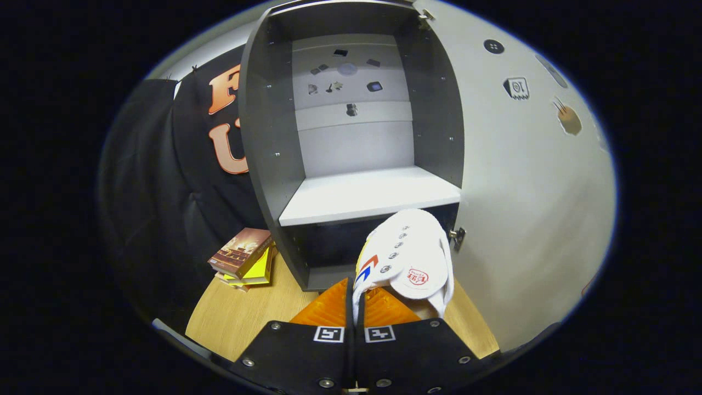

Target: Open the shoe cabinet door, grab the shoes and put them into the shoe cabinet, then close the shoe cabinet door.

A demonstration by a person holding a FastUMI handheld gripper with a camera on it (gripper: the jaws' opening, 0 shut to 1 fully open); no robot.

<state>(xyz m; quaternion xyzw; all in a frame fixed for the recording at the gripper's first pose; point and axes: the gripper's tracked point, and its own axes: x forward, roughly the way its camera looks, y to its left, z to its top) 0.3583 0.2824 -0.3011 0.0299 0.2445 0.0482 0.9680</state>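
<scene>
Shoe (408, 258) in tool (355, 299) — books (241, 258) aside

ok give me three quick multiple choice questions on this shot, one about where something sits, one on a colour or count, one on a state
1. Where do the books lie?
A. on the wooden floor, left of the cabinet
B. on the cabinet shelf
C. on top of the shoe

2. What colour is most of the shoe?
A. black
B. white
C. green

3. How is the cabinet door?
A. shut
C. swung open to the right
B. lifted off and lying flat

Answers:
1. A, the stack rests on the wood beside the cabinet wall.
2. B, its upper and sole are white, with small red, blue and yellow marks.
3. C, the door stands wide on its hinges and the shelf is exposed. The claw is shut on the shoe's edge, holding it just ahead of the shelf.
</scene>
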